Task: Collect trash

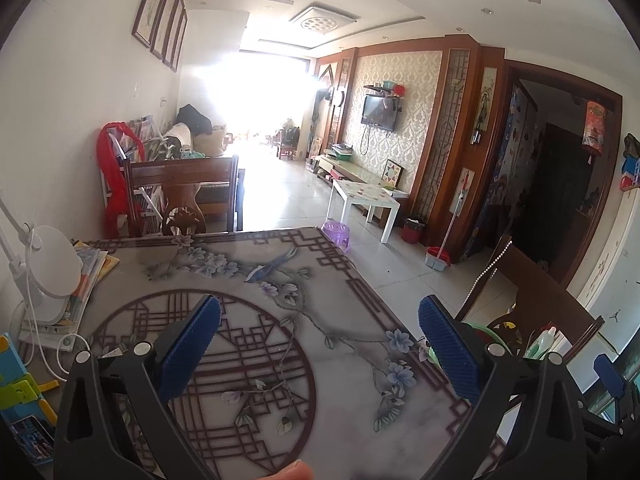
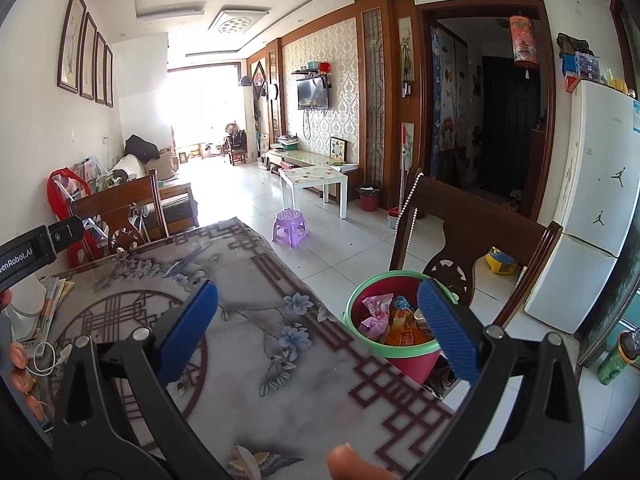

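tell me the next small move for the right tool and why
Probably pull the right tool back toward the table's near edge, where a pale scrap lies on the tabletop. Both tools are open and empty, and the bin beside the table already holds wrappers, so this scrap looks like what's left.

One red bin (image 2: 390, 334) with trash inside, one purple stool (image 2: 291, 227), one white table (image 2: 314, 184), four pictures (image 2: 86, 58) on the wall, one TV (image 2: 313, 94), two wooden chairs (image 2: 476, 236)
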